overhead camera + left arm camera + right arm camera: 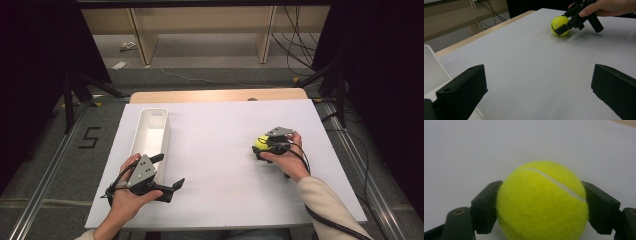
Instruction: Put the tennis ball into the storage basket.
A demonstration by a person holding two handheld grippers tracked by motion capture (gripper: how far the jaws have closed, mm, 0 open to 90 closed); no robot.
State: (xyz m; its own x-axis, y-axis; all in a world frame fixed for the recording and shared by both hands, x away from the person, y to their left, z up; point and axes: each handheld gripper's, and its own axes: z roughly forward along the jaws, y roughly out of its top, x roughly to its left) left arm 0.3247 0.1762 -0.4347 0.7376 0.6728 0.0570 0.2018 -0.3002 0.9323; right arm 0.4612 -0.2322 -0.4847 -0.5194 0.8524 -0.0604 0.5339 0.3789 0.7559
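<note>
The right tool (261, 148) is clamped on a yellow tennis ball (542, 201) — its two black jaws press the ball's opposite sides, low over the white surface (220, 150) on the person's right. The left tool (167, 172) rests near the front edge with its jaws spread wide apart, holding nothing, just beside the near end of a white bin (150, 131).
</note>
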